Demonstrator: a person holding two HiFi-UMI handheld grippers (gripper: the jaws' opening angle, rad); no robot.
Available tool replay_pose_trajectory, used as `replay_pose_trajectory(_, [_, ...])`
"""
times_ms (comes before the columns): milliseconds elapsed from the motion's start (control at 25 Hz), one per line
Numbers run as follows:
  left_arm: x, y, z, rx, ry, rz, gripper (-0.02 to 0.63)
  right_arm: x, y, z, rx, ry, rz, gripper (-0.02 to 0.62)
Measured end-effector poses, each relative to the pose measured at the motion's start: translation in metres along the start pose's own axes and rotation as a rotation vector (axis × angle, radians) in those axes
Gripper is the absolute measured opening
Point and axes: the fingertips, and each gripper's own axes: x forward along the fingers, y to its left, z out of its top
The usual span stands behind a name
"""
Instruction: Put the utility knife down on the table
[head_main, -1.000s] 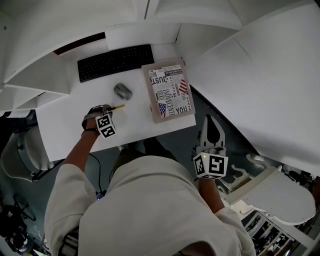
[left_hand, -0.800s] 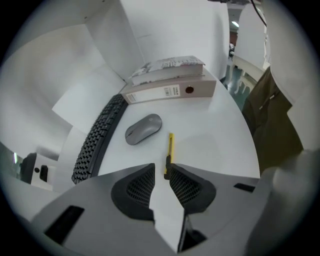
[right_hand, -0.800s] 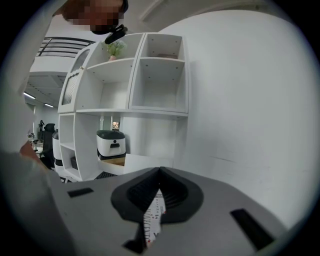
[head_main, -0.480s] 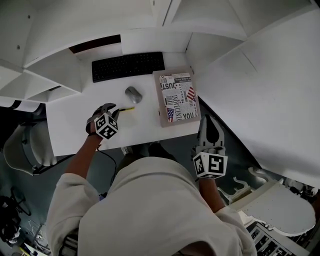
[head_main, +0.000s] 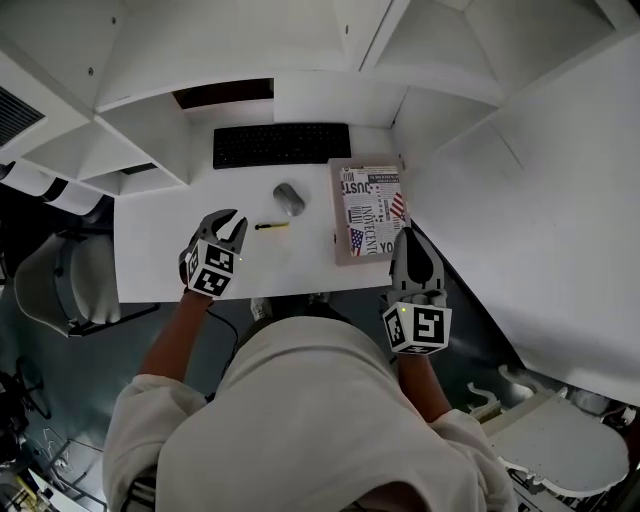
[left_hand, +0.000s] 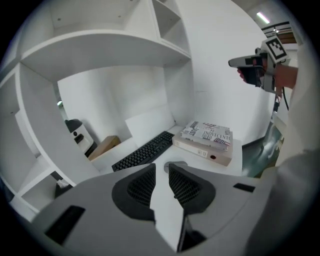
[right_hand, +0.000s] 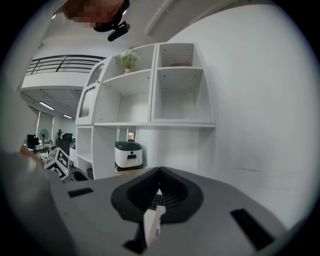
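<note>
The utility knife (head_main: 271, 226), thin and yellow with a dark end, lies flat on the white table (head_main: 150, 262), just left of and below the grey mouse (head_main: 290, 198). My left gripper (head_main: 229, 220) is open and empty, a short way to the knife's left and not touching it. In the left gripper view, the left gripper (left_hand: 161, 170) has bare table between its pads, and the knife is hidden. My right gripper (head_main: 409, 236) is shut and empty, off the table's right front corner; seen in its own view, the right gripper (right_hand: 159, 174) has its jaws closed together.
A black keyboard (head_main: 281, 144) lies at the back of the table. A thick book (head_main: 371, 210) with a newsprint cover lies at the right. White shelves (head_main: 150, 110) rise behind and to the left. An office chair (head_main: 60, 285) stands to the left of the table.
The left gripper has opened, let go of the utility knife and drawn back to the left. The knife now lies on the table. The right gripper has stayed shut.
</note>
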Motion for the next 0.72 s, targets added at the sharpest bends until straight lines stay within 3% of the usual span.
replay_pose_trajectory(720, [-0.140,0.047,0.049,-0.333,-0.387,0.286,0.028,0.004,0.051,0.028,-0.028,-0.069,0.099,0.003])
